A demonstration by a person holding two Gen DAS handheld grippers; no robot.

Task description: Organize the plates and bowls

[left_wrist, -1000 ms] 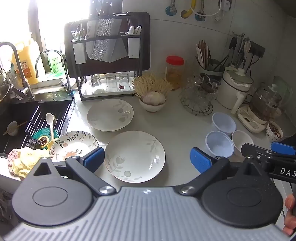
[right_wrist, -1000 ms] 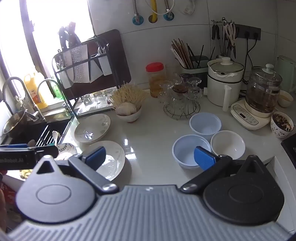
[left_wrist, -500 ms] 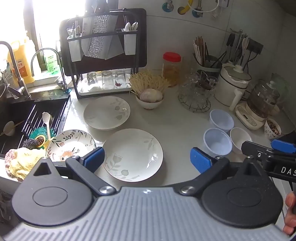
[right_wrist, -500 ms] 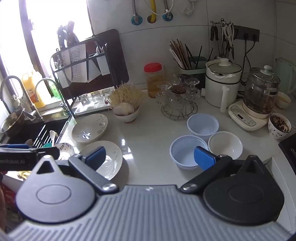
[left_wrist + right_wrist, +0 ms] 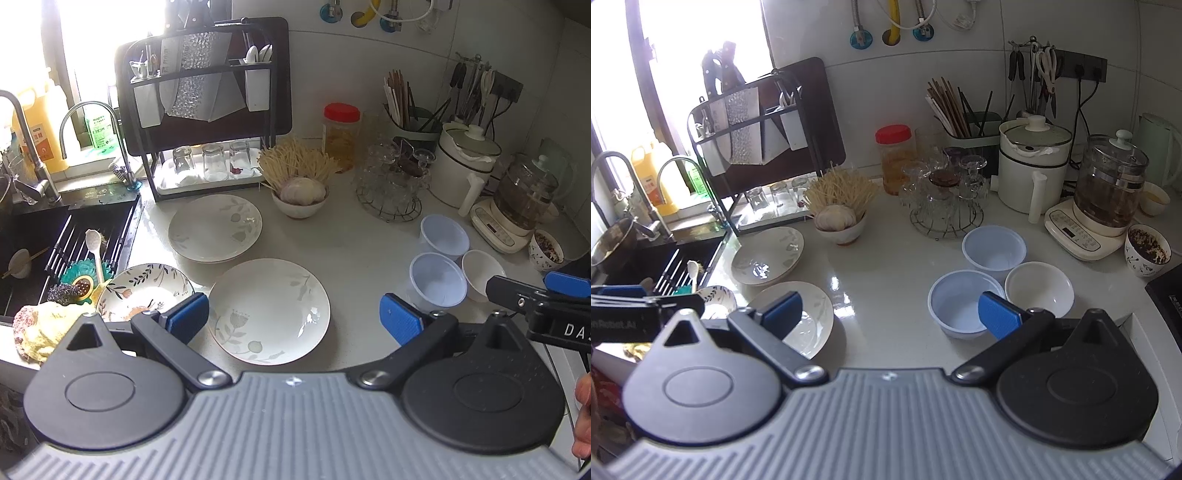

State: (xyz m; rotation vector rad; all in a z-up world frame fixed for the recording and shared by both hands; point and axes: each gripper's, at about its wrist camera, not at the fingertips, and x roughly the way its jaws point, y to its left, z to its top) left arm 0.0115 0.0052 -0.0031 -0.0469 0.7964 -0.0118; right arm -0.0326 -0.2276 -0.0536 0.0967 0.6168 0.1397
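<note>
Left gripper [image 5: 293,314]: jaws spread wide, nothing between them; I hold it above the near plate [image 5: 269,311].
Right gripper [image 5: 890,312]: likewise agape and empty, over bare counter [image 5: 886,266] between plates and bowls.
Plates: near plate lies flat just ahead of my left fingers; far plate [image 5: 215,228] sits behind it toward the dish rack [image 5: 207,110]; patterned plate [image 5: 144,290] rests at the sink edge, beside the near plate.
Bowls: two bluish bowls, near [image 5: 964,308] and far [image 5: 993,251], plus a white bowl [image 5: 1039,288], clustered close together, none nested.
Progress: I judge nothing stacked yet; all six pieces remain separate.
Left to do: gather plates into one pile, nest the bowls.
</note>
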